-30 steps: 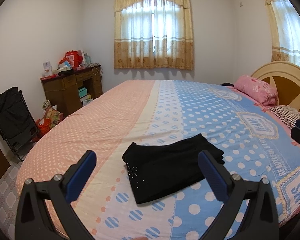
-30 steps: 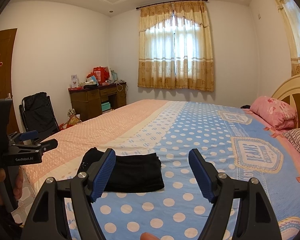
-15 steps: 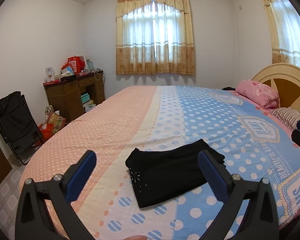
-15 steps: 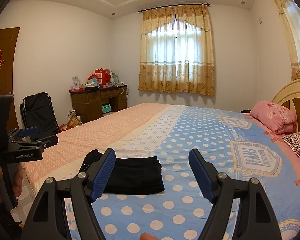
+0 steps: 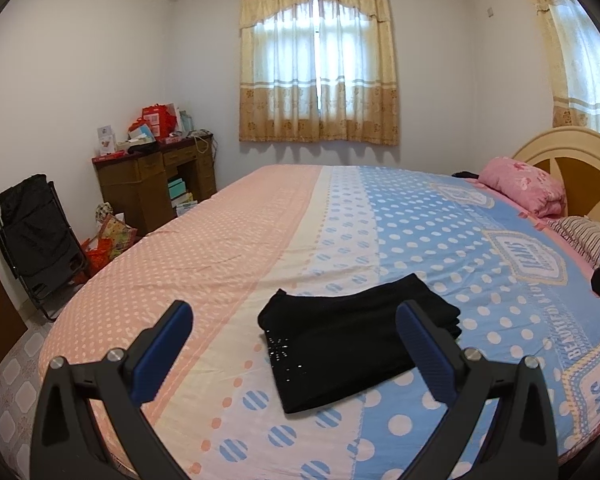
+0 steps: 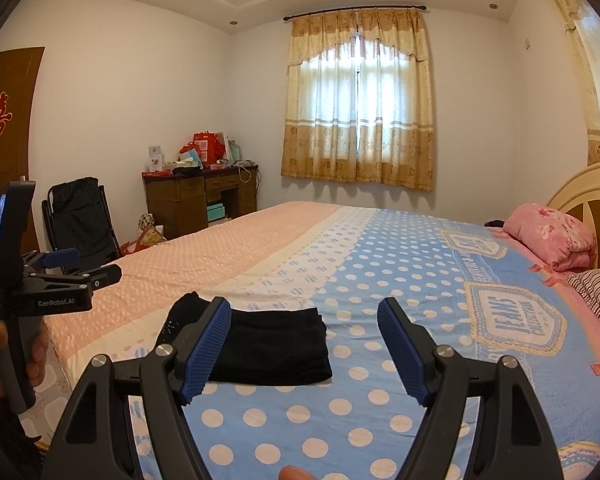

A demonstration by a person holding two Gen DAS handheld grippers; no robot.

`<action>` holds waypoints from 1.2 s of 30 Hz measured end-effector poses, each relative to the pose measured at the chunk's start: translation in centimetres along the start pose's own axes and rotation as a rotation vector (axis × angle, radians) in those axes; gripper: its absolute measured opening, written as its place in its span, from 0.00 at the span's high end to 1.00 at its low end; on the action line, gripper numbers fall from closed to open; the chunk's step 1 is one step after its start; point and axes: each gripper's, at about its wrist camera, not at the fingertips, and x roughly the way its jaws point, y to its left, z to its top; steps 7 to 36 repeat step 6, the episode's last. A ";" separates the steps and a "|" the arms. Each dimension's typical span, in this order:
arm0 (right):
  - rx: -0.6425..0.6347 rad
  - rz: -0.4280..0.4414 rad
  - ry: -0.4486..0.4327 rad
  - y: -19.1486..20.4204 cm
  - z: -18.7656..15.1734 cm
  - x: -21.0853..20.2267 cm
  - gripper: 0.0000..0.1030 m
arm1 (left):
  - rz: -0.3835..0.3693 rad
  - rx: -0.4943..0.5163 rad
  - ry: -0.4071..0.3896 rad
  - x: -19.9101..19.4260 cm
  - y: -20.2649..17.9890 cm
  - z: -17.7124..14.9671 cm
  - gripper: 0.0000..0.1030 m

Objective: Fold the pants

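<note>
Black pants [image 5: 340, 344] lie folded into a compact rectangle on the polka-dot bedspread [image 5: 260, 240] near the front edge of the bed. Small sparkly studs show on their left part. My left gripper [image 5: 294, 344] is open and empty, held above and short of the pants. In the right wrist view the pants [image 6: 276, 344] lie behind the left finger [image 6: 204, 348]. My right gripper [image 6: 304, 344] is open and empty, held above the bed. The left gripper [image 6: 80, 266] also shows at the far left of the right wrist view.
A pink pillow [image 5: 524, 188] and a striped pillow [image 5: 588, 232] lie by the headboard [image 5: 572, 160] at the right. A wooden desk [image 5: 156, 184] with clutter, bags on the floor and a black folding chair [image 5: 36, 240] stand left of the bed. A curtained window [image 5: 320, 68] is behind.
Both grippers have drawn back and risen slightly from the bed; the pants sit a little farther and lower in both views. The pants have not moved on the bed.
</note>
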 end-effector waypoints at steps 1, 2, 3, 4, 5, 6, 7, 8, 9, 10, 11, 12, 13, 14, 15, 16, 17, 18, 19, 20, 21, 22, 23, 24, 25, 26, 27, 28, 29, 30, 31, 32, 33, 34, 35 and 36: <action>0.002 0.000 0.006 -0.1 0.0 0.2 0.25 | 0.006 0.002 -0.002 0.0 0.0 -0.1 0.00; 0.003 0.000 0.010 0.0 -0.1 0.2 0.25 | 0.005 0.005 -0.002 0.1 -0.1 -0.2 0.00; 0.004 0.000 0.011 0.1 -0.1 0.3 0.25 | 0.004 0.009 -0.003 0.0 -0.1 -0.2 0.00; 0.004 0.000 0.012 0.1 -0.1 0.3 0.25 | 0.005 0.010 -0.010 -0.1 -0.1 -0.2 0.00; 0.001 -0.001 0.013 0.1 -0.1 0.2 0.25 | 0.004 0.009 -0.014 -0.3 -0.1 -0.1 0.00; 0.000 -0.002 0.011 0.2 -0.2 0.1 0.25 | -0.001 0.009 -0.016 -0.3 -0.1 0.0 0.00; 0.000 -0.002 0.011 0.2 -0.2 0.1 0.25 | -0.001 0.009 -0.016 -0.3 -0.1 0.0 0.00; 0.000 -0.002 0.011 0.2 -0.2 0.1 0.25 | -0.001 0.009 -0.016 -0.3 -0.1 0.0 0.00; 0.000 -0.002 0.011 0.2 -0.2 0.1 0.25 | -0.001 0.009 -0.016 -0.3 -0.1 0.0 0.00; 0.000 -0.002 0.011 0.2 -0.2 0.1 0.25 | -0.001 0.009 -0.016 -0.3 -0.1 0.0 0.00; 0.000 -0.002 0.011 0.2 -0.2 0.1 0.25 | -0.001 0.009 -0.016 -0.3 -0.1 0.0 0.00; 0.000 -0.002 0.011 0.2 -0.2 0.1 0.25 | -0.001 0.009 -0.016 -0.3 -0.1 0.0 0.00; 0.000 -0.002 0.011 0.2 -0.2 0.1 0.25 | -0.001 0.009 -0.016 -0.3 -0.1 0.0 0.00; 0.000 -0.002 0.011 0.2 -0.2 0.1 0.25 | -0.001 0.009 -0.016 -0.3 -0.1 0.0 0.00; 0.000 -0.002 0.011 0.2 -0.2 0.1 0.25 | -0.001 0.009 -0.016 -0.3 -0.1 0.0 0.00; 0.000 -0.002 0.011 0.2 -0.2 0.1 0.25 | -0.001 0.009 -0.016 -0.3 -0.1 0.0 0.00; 0.000 -0.002 0.011 0.2 -0.2 0.1 0.25 | -0.001 0.009 -0.016 -0.3 -0.1 0.0 0.00; 0.000 -0.002 0.011 0.2 -0.2 0.1 0.25 | -0.001 0.009 -0.016 -0.3 -0.1 0.0 0.00; 0.000 -0.002 0.011 0.2 -0.2 0.1 0.25 | -0.001 0.009 -0.016 -0.3 -0.1 0.0 0.00; 0.000 -0.002 0.011 0.2 -0.2 0.1 0.25 | -0.001 0.009 -0.016 -0.3 -0.1 0.0 0.00; 0.000 -0.002 0.011 0.2 -0.2 0.1 0.25 | -0.001 0.009 -0.016 -0.3 -0.1 0.0 0.00; 0.000 -0.002 0.011 0.2 -0.2 0.1 0.25 | -0.001 0.009 -0.016 -0.3 -0.1 0.0 0.00; 0.000 -0.002 0.011 0.2 -0.2 0.1 0.25 | -0.001 0.009 -0.016 -0.3 -0.1 0.0 0.00; 0.000 -0.002 0.011 0.2 -0.2 0.1 0.25 | -0.001 0.009 -0.016 -0.3 -0.1 0.0 0.00; 0.000 -0.002 0.011 0.2 -0.2 0.1 0.25 | -0.001 0.009 -0.016 -0.3 -0.1 0.0 0.00; 0.000 -0.002 0.011 0.2 -0.2 0.1 0.25 | -0.001 0.009 -0.016 -0.3 -0.1 0.0 0.00; 0.000 -0.002 0.011 0.2 -0.2 0.1 0.25 | -0.001 0.009 -0.016 -0.3 -0.1 0.0 0.00; 0.000 -0.002 0.011 0.2 -0.2 0.1 0.25 | -0.001 0.009 -0.016 -0.3 -0.1 0.0 0.00; 0.000 -0.002 0.011 0.2 -0.2 0.1 0.25 | -0.001 0.009 -0.016 -0.3 -0.1 0.0 0.00; 0.000 -0.002 0.011 0.2 -0.2 0.1 0.25 | -0.001 0.009 -0.016 -0.3 -0.1 0.0 0.00; 0.000 -0.002 0.011 0.2 -0.2 0.1 0.25 | -0.001 0.009 -0.016 -0.3 -0.1 0.0 0.00; 0.000 -0.002 0.011 0.2 -0.2 0.1 0.25 | -0.001 0.009 -0.016 -0.3 -0.1 0.0 0.00; 0.000 -0.002 0.011 0.2 -0.2 0.1 0.25 | -0.001 0.009 -0.016 -0.3 -0.1 0.0 0.00; 0.000 -0.002 0.011 0.2 -0.2 0.1 0.25 | -0.001 0.009 -0.016 -0.3 -0.1 0.0 0.00; 0.000 -0.002 0.011 0.2 -0.2 0.1 0.25 | -0.001 0.009 -0.016 -0.3 -0.1 0.0 0.00; 0.000 -0.002 0.011 0.2 -0.2 0.1 0.25 | -0.001 0.009 -0.016 -0.3 -0.1 0.0 0.00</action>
